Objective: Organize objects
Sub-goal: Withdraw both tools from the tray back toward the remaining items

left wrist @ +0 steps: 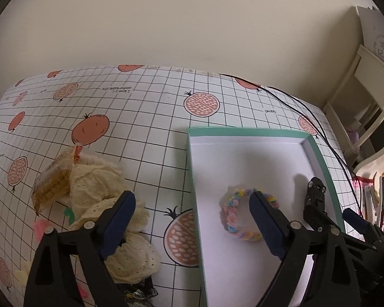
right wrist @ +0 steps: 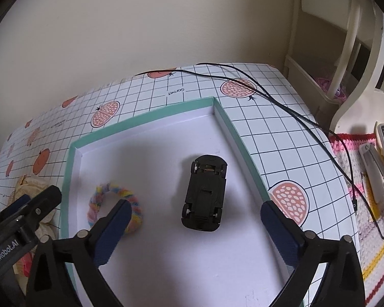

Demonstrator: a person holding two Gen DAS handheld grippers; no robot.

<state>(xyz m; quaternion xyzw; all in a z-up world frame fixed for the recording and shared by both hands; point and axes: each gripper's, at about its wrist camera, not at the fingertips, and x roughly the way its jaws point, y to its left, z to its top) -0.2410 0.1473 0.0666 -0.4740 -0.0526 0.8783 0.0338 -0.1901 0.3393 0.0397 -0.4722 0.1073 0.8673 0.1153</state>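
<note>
Black toy car (right wrist: 204, 192) lies upside down in the mint-rimmed white box (right wrist: 146, 125), between the spread, empty right gripper (right wrist: 194, 220) fingers; left gripper (left wrist: 192, 217) also spread, empty, over the pastel braided ring (left wrist: 240, 213).

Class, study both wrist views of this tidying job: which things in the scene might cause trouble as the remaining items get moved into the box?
1. The cream lace fabric is loose and bunched, and it may snag or drag the wrapped snack resting against it.
2. The black cable runs close past the box corner; a passing gripper might catch it.
3. The toy car lies upside down in the box, so a dropped item might knock it.
</note>
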